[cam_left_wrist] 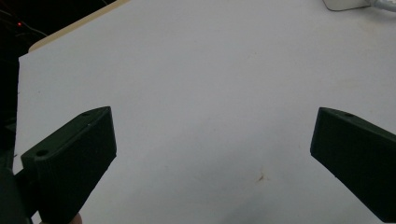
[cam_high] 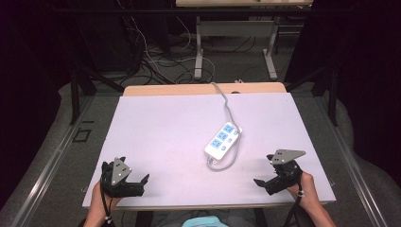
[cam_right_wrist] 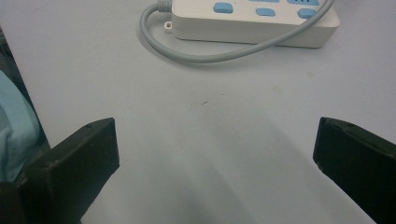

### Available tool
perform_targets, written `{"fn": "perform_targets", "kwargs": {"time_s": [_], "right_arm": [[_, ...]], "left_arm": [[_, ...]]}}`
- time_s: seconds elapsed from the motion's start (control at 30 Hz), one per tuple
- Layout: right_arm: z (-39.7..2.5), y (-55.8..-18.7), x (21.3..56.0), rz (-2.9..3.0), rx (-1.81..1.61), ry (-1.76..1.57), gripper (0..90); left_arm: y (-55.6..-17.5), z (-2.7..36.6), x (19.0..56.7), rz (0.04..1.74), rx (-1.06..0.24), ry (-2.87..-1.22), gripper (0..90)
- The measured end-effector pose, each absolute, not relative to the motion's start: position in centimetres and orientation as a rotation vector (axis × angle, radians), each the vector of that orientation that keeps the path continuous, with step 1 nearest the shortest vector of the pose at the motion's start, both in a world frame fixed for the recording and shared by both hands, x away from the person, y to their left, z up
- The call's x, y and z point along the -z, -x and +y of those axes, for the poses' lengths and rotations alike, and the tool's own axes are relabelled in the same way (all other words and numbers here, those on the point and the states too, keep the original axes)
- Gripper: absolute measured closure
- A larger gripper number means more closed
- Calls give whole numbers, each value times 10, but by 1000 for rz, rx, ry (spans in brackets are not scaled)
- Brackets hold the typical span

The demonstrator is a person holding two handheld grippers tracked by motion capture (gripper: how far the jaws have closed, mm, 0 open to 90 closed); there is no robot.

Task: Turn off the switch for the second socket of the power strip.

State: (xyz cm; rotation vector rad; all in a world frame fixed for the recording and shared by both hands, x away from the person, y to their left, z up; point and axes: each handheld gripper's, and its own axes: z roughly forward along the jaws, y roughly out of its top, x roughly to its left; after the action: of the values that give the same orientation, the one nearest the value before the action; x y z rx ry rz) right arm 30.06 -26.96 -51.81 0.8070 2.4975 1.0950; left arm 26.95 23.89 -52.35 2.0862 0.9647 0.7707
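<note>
The fingers of the left gripper (cam_high: 124, 178) are spread wide and hold nothing; between them I see the bare white bench (cam_high: 161, 127). The fingers of the right gripper (cam_high: 279, 171) are also wide apart and empty. Both grippers rest low at the near edge of the bench, one at each corner, well apart from each other.

Between them, a little nearer to the right gripper, lies the white power strip (cam_high: 223, 140) with blue sockets, flat on the bench. Its grey cable (cam_high: 226, 101) loops around its near end and then runs to the far edge. Nothing stands between the fingers and the strip.

The right gripper view shows the strip (cam_right_wrist: 254, 21) just ahead of its fingers, with the cable loop (cam_right_wrist: 205, 56) in front. The left gripper view catches a corner of the strip (cam_left_wrist: 343, 4) at the top edge, far off.
</note>
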Motion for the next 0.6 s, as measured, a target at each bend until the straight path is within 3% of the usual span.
{"fn": "perform_targets", "kwargs": {"time_s": [0.6], "right_arm": [[-261, -307, 517, 2512, -1092, -780, 0]], "left_arm": [[-269, 239, 523, 952, -789, -2085, 2]]}}
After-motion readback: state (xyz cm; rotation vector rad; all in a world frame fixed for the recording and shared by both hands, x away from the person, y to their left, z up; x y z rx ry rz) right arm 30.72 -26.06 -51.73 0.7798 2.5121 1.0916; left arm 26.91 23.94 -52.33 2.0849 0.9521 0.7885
